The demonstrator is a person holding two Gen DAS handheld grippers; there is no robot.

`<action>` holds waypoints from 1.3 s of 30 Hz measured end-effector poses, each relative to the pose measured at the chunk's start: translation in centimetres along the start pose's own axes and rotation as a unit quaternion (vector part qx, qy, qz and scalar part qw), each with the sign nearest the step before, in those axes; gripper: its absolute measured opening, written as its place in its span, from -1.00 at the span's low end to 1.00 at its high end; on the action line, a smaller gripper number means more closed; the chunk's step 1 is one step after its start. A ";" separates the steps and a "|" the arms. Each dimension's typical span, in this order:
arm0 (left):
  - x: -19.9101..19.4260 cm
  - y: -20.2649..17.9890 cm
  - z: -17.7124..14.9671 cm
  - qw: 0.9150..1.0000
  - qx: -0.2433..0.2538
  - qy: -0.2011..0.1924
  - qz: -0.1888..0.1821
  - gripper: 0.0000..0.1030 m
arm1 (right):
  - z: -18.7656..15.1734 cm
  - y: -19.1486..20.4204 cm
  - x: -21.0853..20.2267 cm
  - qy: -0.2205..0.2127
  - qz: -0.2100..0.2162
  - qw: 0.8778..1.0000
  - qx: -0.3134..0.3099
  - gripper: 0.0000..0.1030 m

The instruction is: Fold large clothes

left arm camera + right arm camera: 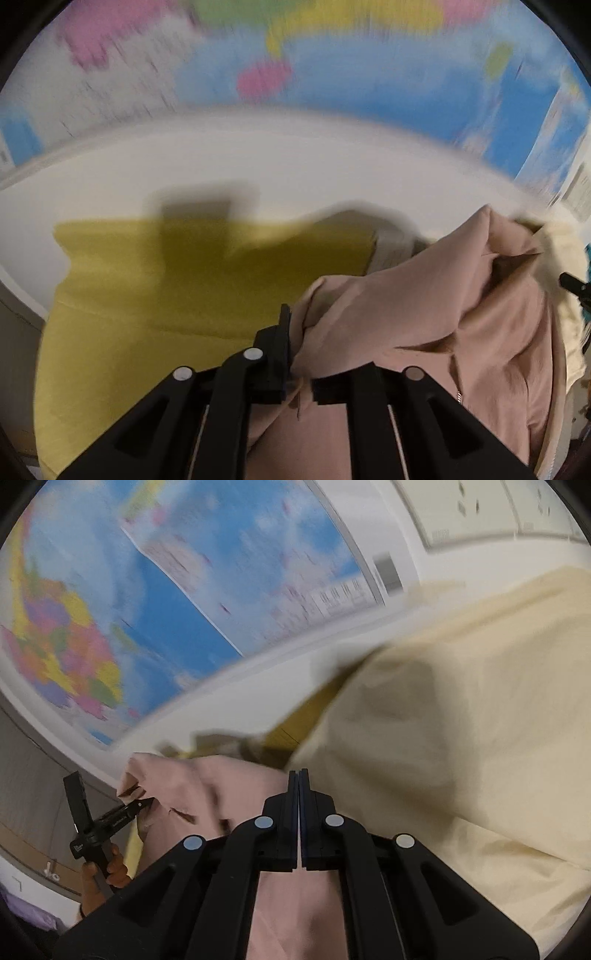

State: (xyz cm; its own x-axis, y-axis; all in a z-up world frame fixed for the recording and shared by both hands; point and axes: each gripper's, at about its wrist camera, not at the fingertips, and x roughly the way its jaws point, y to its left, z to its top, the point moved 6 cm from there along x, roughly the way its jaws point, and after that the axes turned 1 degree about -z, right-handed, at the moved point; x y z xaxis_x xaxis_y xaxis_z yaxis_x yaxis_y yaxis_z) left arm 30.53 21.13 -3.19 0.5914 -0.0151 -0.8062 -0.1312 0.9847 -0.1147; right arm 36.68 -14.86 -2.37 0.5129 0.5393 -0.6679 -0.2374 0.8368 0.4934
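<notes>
A dusty-pink zip-up garment (424,306) hangs bunched in the air between my grippers. My left gripper (295,325) is shut on a fold of the pink garment; only its left finger (282,339) shows, cloth hides the other. In the right wrist view the pink garment (229,790) drapes below my right gripper (298,775), whose fingers are pressed together; whether cloth is pinched there is hidden. The left gripper (144,803) shows at the left, gripping the pink cloth's edge.
A yellow-green garment (166,295) lies flat on the white table (258,158). A cream garment (461,720) is heaped at the right. A colourful world map (166,609) covers the wall behind the table. The frames are motion-blurred.
</notes>
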 end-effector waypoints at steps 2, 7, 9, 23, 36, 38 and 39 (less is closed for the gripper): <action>1.7 0.2 -0.9 1.000 -0.008 0.024 0.003 -0.69 | -1.2 -0.3 -1.0 -0.006 0.000 1.000 0.001 -0.44; -1.0 0.7 -1.1 0.999 -0.009 -0.019 -0.033 0.19 | -3.9 1.2 -7.4 -0.040 -0.008 0.997 -0.069 0.55; -3.7 0.4 -1.8 0.998 0.004 -0.047 -0.051 0.21 | -6.4 3.1 -9.4 -0.031 -0.009 0.992 -0.118 0.81; -14.2 -4.4 -9.9 0.979 0.113 -0.103 -0.138 0.36 | -25.6 1.4 -7.8 0.154 -0.075 0.970 -0.173 -0.17; -14.2 -12.2 -16.7 0.958 0.192 -0.069 -0.201 0.37 | -20.5 -7.2 -14.5 0.046 -0.035 0.998 0.029 0.51; -13.8 -13.1 -17.8 0.956 0.204 -0.058 -0.202 0.37 | -21.9 -7.5 -14.0 0.061 -0.029 0.997 0.026 0.61; -13.7 -13.3 -18.1 0.955 0.206 -0.055 -0.205 0.37 | -23.1 -7.4 -14.3 0.060 -0.029 0.998 0.012 0.62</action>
State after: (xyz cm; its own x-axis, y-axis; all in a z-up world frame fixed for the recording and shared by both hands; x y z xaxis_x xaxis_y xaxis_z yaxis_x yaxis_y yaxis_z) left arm 9.78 5.07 -1.11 0.6086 -0.4186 -0.6741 0.4409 0.8847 -0.1514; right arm 12.05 -26.59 -9.29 0.4217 0.4980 -0.7578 -0.1894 0.8656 0.4634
